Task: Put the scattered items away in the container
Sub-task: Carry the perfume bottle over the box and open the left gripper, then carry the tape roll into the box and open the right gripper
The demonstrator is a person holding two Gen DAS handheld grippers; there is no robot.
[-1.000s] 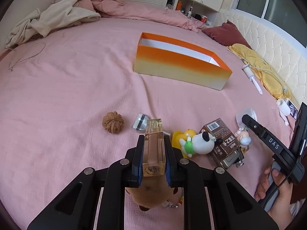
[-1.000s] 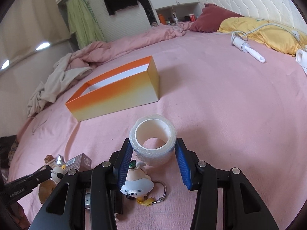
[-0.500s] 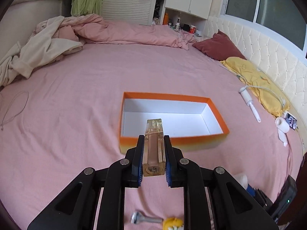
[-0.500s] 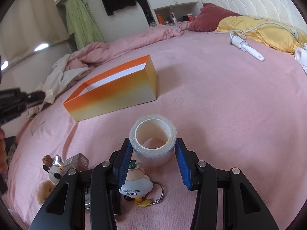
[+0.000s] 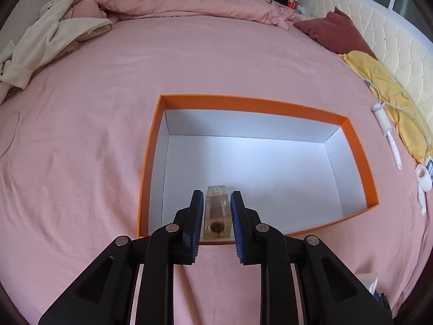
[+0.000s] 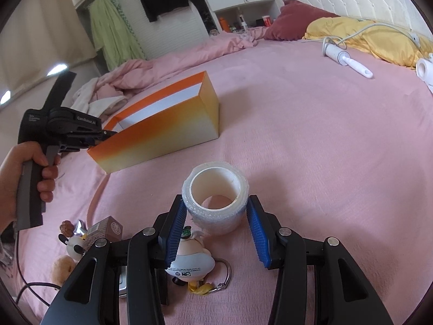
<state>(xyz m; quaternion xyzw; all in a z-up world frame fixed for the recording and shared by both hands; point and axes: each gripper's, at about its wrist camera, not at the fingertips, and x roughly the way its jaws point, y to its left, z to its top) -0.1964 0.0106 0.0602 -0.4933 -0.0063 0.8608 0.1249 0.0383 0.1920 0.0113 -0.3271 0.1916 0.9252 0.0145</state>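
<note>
An orange box with a white inside lies on the pink bed; it also shows in the right wrist view. My left gripper hangs over the box's near wall, jaws slightly parted. The clear amber perfume bottle lies between them on the box floor, with small gaps to the pads. My right gripper is open around a roll of clear tape standing on the bed. A round cartoon keychain figure lies under its left finger.
At the right wrist view's lower left lie a brown carton, a white dog toy, a walnut and a plush. A lint roller, yellow cloth and maroon pillow lie right. Rumpled bedding lies far left.
My left gripper carried the bottle from above the scattered items to the box, lowered it inside and opened slightly off it. My right gripper stayed around the tape roll.
</note>
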